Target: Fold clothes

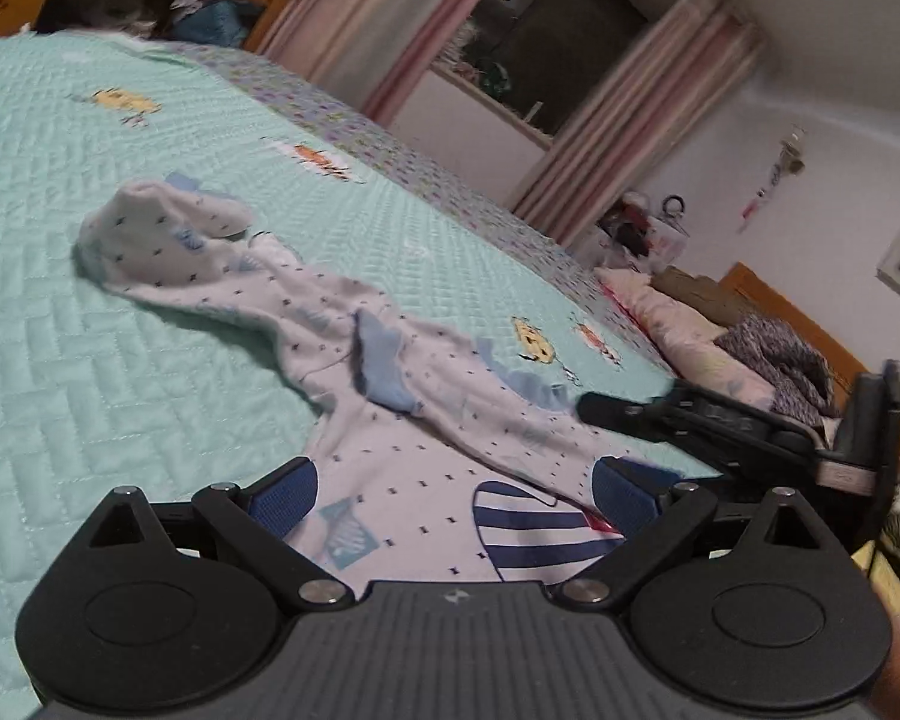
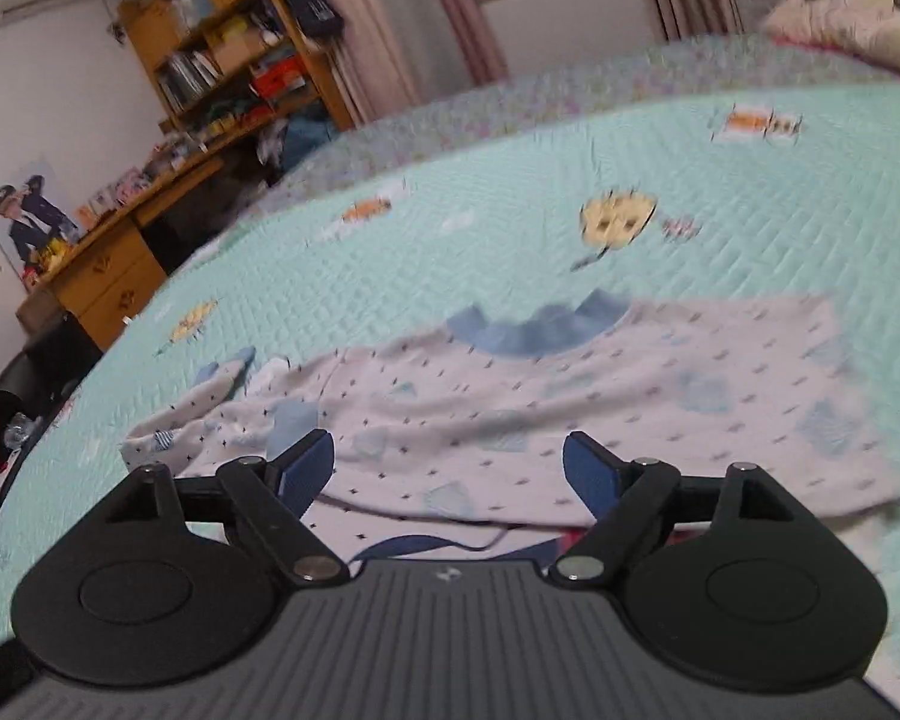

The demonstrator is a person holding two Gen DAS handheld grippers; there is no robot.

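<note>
Both hand-held grippers, left (image 1: 453,495) and right (image 2: 448,468), hovered with jaws apart over a white dotted top (image 1: 390,420) on the bed (image 1: 90,360). Nothing was gripped. Folding seemed barely begun; next, each needs an edge to pinch.

A mint quilted bedspread (image 1: 150,360), pink curtains (image 1: 618,138) and a wooden bookshelf (image 2: 222,48) show.

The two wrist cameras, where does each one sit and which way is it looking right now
Left wrist: sits on the left gripper, looking along the green bedspread toward the window; its open fingers frame the white shirt, and the right gripper shows at right.
Right wrist: sits on the right gripper, facing the desk and shelves; its open fingers hang over the shirt's body.
Shared: the same white shirt with its blue collar and the bedspread.
</note>
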